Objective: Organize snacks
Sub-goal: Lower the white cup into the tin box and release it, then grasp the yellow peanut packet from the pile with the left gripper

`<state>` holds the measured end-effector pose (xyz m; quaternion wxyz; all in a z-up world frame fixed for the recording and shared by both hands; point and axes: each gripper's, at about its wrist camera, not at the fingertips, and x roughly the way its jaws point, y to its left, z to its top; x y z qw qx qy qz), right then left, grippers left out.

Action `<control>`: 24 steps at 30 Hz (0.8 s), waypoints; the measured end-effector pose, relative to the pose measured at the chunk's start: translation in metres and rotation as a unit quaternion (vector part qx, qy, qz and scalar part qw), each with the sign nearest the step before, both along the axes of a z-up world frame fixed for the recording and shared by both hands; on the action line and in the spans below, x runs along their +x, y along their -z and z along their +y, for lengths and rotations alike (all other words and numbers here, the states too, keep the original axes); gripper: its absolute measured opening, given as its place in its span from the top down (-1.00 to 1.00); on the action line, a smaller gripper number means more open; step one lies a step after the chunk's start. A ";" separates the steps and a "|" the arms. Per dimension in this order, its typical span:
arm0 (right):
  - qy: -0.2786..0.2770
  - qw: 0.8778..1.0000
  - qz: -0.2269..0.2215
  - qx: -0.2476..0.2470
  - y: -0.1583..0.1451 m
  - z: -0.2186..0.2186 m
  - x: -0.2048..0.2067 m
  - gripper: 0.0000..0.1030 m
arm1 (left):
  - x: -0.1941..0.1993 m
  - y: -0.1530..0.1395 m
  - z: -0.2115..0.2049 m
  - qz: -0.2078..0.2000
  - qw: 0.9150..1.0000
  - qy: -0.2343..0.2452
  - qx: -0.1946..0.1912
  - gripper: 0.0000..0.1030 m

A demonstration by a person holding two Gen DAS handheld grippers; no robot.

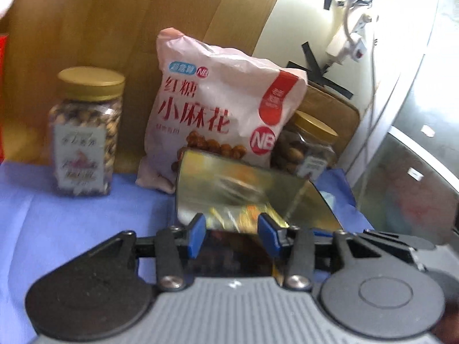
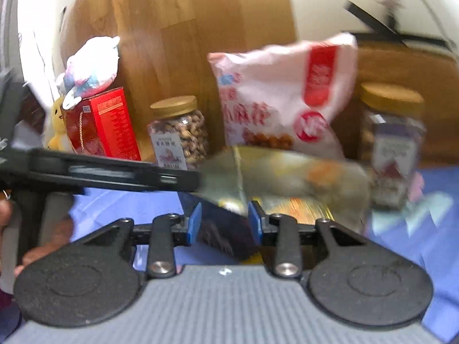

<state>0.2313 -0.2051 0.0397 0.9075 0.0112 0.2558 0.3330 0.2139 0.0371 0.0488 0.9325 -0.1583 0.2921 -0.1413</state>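
gold snack packet (image 1: 238, 189) clamped between both grippers, left gripper (image 1: 232, 230) and right gripper (image 2: 225, 219) closed on it, just before the pink bag (image 1: 218, 109)

Bright, motion-blurred (fisheye-warped edges).

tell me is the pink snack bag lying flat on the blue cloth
No, the pink snack bag stands upright, leaning back against the wooden board, between two gold-lidded jars.
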 end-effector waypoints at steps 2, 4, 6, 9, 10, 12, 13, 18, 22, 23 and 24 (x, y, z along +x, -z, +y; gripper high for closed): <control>0.019 0.999 0.030 0.005 0.010 -0.018 -0.004 0.24 | -0.014 0.011 0.000 0.010 1.000 0.004 -0.003 0.16; 0.043 0.997 0.059 0.008 0.022 -0.032 -0.001 0.24 | -0.015 0.024 -0.005 0.029 1.000 0.007 0.000 0.16; 0.074 0.992 0.103 0.022 0.035 -0.045 0.010 0.24 | -0.008 0.034 -0.010 0.053 0.999 0.009 -0.005 0.16; 0.117 0.980 0.154 0.047 0.050 -0.060 0.027 0.20 | 0.008 0.044 -0.023 0.068 0.998 0.010 0.012 0.16; 0.124 0.975 0.175 0.064 0.056 -0.065 0.030 0.19 | 0.013 0.048 -0.027 0.073 0.997 0.009 0.021 0.16; 0.123 0.963 0.215 0.109 0.068 -0.071 0.035 0.19 | 0.020 0.055 -0.030 0.093 0.995 0.015 0.020 0.16; 0.123 0.962 0.217 0.115 0.068 -0.070 0.034 0.19 | 0.020 0.059 -0.031 0.103 0.994 0.017 0.019 0.22; 0.073 0.964 0.230 0.111 0.066 -0.049 0.027 0.19 | 0.001 0.058 -0.033 0.099 0.993 0.012 0.065 0.31; 0.027 0.964 0.243 0.108 0.066 -0.020 0.016 0.18 | -0.027 0.057 -0.029 0.097 0.992 0.003 0.085 0.31; 0.020 0.968 0.231 0.093 0.064 -0.015 0.012 0.19 | -0.035 0.057 -0.027 0.095 0.992 0.000 0.087 0.30; 0.010 0.973 0.218 0.074 0.061 -0.005 0.005 0.18 | -0.043 0.057 -0.024 0.094 0.992 -0.003 0.085 0.30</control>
